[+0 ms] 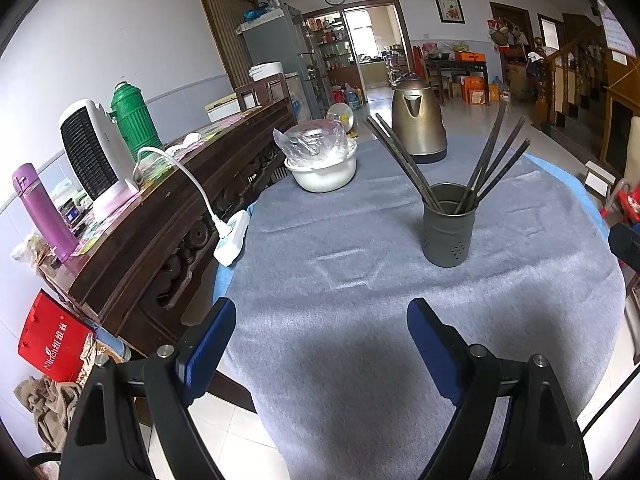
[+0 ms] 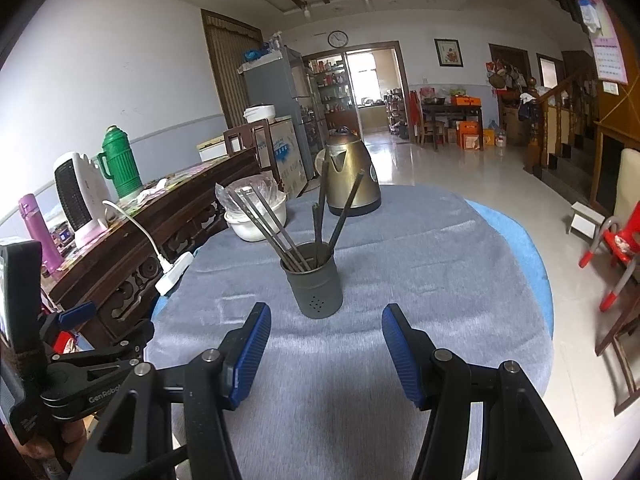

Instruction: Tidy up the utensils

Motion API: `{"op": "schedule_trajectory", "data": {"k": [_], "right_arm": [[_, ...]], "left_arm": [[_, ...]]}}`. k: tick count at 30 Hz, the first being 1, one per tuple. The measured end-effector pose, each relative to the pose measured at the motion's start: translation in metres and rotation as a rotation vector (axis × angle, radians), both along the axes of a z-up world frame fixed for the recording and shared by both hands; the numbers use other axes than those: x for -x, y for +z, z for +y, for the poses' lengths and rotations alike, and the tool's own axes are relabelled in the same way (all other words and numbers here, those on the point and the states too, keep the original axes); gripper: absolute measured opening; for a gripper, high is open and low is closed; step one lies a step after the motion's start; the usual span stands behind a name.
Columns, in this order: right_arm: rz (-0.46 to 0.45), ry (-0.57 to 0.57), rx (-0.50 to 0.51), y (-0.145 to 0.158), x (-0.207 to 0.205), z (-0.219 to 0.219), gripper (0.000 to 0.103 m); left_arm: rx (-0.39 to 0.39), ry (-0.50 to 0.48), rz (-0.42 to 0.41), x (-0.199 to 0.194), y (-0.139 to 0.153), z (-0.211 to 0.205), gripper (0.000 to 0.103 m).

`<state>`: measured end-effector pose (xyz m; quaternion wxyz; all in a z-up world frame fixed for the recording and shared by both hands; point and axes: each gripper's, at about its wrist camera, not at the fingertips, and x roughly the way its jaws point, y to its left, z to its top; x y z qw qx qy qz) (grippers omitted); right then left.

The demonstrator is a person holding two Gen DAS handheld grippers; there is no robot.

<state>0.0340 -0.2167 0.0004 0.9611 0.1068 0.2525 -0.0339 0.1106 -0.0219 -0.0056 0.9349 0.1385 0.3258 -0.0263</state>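
My left claw (image 1: 320,340) gapes wide, nothing in it. My right claw (image 2: 326,344) is parted too, empty, over the grey cloth (image 2: 420,280). Just past it stands the dark holder (image 2: 316,284) on the table, upright, chopsticks (image 2: 276,224) fanning out of it. Further back, left: white bowl (image 1: 324,174) with a plastic-wrapped dish (image 1: 312,138) inside. Behind that, brass kettle (image 1: 418,120).
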Motion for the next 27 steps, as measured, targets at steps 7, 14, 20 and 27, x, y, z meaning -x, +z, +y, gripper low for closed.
{"op": "schedule_trajectory", "data": {"k": [7, 14, 20, 27], "right_arm": [[-0.015, 0.007, 0.022, 0.003, -0.009, 0.005, 0.062], [-0.018, 0.024, 0.034, 0.005, -0.024, 0.008, 0.062], [-0.019, 0.043, 0.048, 0.004, -0.035, 0.007, 0.062], [-0.020, 0.058, 0.039, 0.004, -0.044, 0.004, 0.062]], "left_arm": [[0.012, 0.008, -0.005, -0.006, 0.002, 0.002, 0.088], [0.015, 0.019, 0.000, -0.013, 0.002, 0.001, 0.088], [0.021, 0.034, 0.003, -0.019, 0.004, -0.001, 0.088], [0.027, 0.045, 0.004, -0.023, 0.006, -0.004, 0.088]]}}
